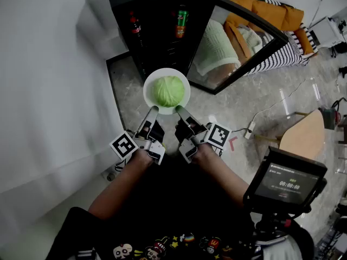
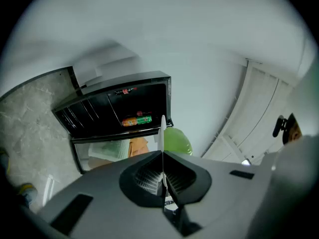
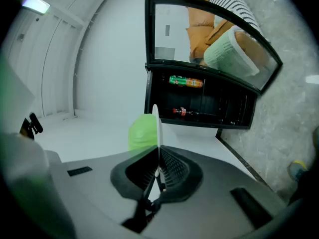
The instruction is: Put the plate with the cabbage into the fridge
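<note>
A: Entry. We log the plate [image 1: 184, 98] as white, round and shallow. One pale green cabbage [image 1: 167, 90] sits in its middle and covers most of it.

B: Location?

A: It is held in the air in front of the open fridge [image 1: 157, 42], over the stone floor and outside the cabinet. The left gripper [image 1: 152, 110] pinches the near rim on its left side and the right gripper [image 1: 179, 110] pinches it on the right. Both gripper views show the jaws drawn together on the thin edge of the plate.

B: Limits of the record?

A: In the gripper views we see the plate [image 2: 162, 127] only edge-on, as a white sliver, with the cabbage [image 2: 178, 141] bulging from one side. The fridge interior is dark (we make out two bottles [image 1: 181, 18] on an upper shelf, but the labels are unreadable). The glass door [image 1: 238, 45] stands open to the right.
</note>
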